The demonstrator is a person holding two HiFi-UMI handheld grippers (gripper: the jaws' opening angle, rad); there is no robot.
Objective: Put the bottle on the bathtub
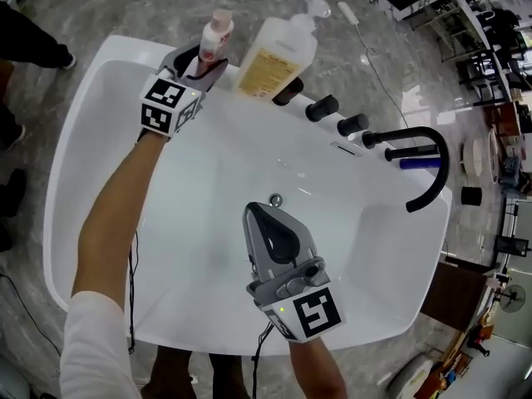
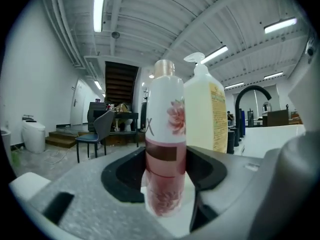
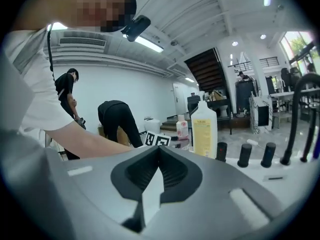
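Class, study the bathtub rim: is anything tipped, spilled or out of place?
Nothing stands out. The pink bottle stands upright in the left gripper, beside the upright pump bottle; no spill shows.

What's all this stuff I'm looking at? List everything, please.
bathtub: one, white, fills the middle of the head view
pink bottle: one, pink and white, flower print, at the tub's far rim
pump bottle: one, cream, yellow label, on the rim beside the pink bottle
knobs: three, black, along the rim right of the pump bottle
faucet: one, black, curved, tub's right end
overflow fitting: one, silver, tub's inner wall
bystanders: two, dark clothes, in the room beyond the tub
left gripper: one, grey, closed on the pink bottle
right gripper: one, grey, jaws together, empty, above the basin
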